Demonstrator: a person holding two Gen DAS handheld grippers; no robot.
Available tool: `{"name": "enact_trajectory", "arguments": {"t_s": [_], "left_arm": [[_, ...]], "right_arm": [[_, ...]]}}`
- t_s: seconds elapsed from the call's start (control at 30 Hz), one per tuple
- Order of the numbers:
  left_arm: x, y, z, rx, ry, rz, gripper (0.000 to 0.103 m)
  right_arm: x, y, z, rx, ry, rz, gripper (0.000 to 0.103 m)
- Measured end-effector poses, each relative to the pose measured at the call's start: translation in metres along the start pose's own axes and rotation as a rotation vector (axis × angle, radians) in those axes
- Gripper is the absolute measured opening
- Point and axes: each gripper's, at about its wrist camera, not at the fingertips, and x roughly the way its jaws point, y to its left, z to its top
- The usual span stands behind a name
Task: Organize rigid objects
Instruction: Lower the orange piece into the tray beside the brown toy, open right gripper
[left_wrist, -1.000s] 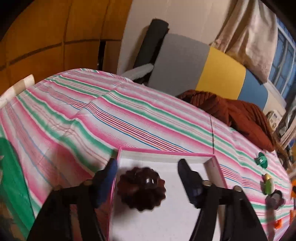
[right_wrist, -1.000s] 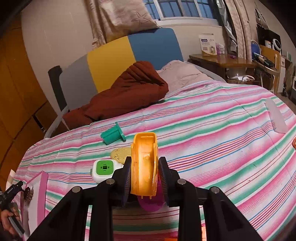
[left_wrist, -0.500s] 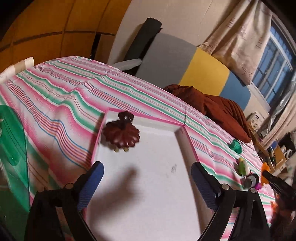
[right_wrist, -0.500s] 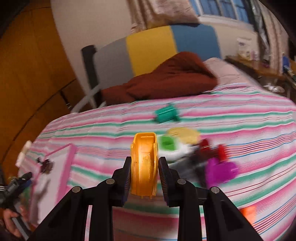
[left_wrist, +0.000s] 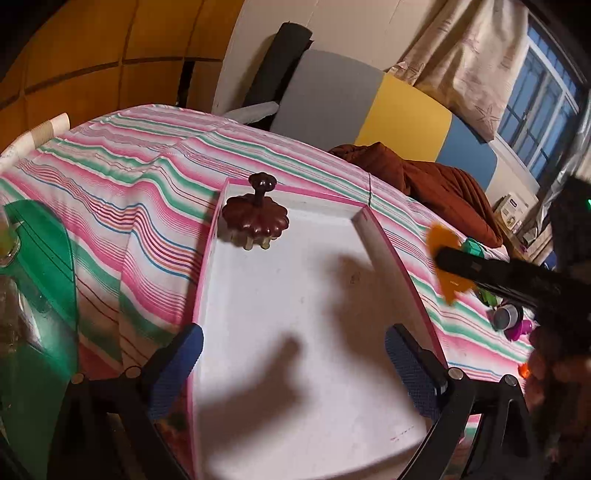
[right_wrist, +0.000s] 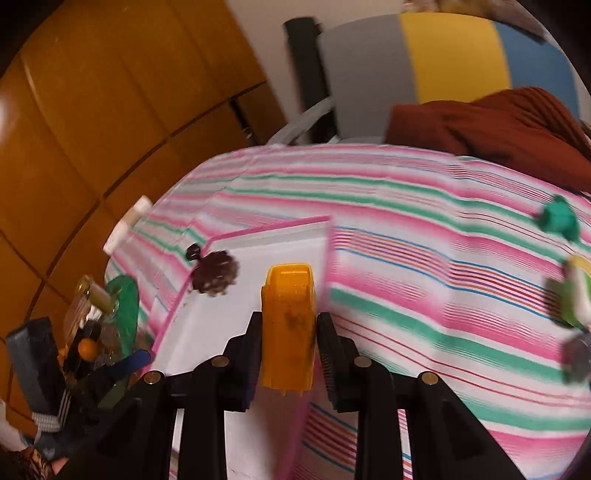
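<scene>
Carrying orange toy piece (right_wrist: 289, 325), pinched upright between pads of right gripper (right_wrist: 290, 343), long axis along the fingers, now over near-right rim of pink-edged tray (left_wrist: 391, 254). Tray floor lies just ahead and left of the piece; judged next: short advance, then release inside. Left gripper (left_wrist: 293, 363) spread wide, jaws just been opening, nothing between them, hovering over near end of tray. Brown flower-shaped stamp (left_wrist: 255, 218) resting in tray's far-left corner, well apart from both grippers. Right gripper clearly nearer to drop zone with load. Remaining toys right of tray on striped cloth (right_wrist: 424, 288): blurred, identities unclear. Underside of orange piece hidden; right view motion-smeared.
</scene>
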Motion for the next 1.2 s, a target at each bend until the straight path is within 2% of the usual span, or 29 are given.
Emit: {"name": "enact_trajectory", "arguments": {"t_s": [0.17,0.3,0.53,0.67,0.87,1.2], "left_arm": [[-0.006,0.001,-0.004,0.036,-0.018,0.016,0.1],[-0.007,0.004,-0.006,0.036,-0.01,0.01,0.1],[-0.008,0.013,-0.005,0.004,-0.006,0.012,0.1],[-0.007,0.017,-0.006,-0.012,-0.001,0.015,0.1],[-0.005,0.019,-0.007,-0.031,0.01,0.007,0.1],[-0.003,0.011,-0.011,-0.035,0.032,-0.011,0.102]], "right_arm": [[0.038,0.019,0.014,-0.011,0.08,0.02,0.028],[0.069,0.029,0.026,-0.022,0.142,0.0,0.028],[0.108,0.04,0.048,-0.03,0.184,-0.035,0.028],[0.122,0.039,0.054,0.001,0.18,-0.065,0.038],[0.101,0.022,0.05,0.084,0.124,-0.105,0.041],[0.044,0.008,0.03,0.067,0.037,-0.144,0.041]]}}
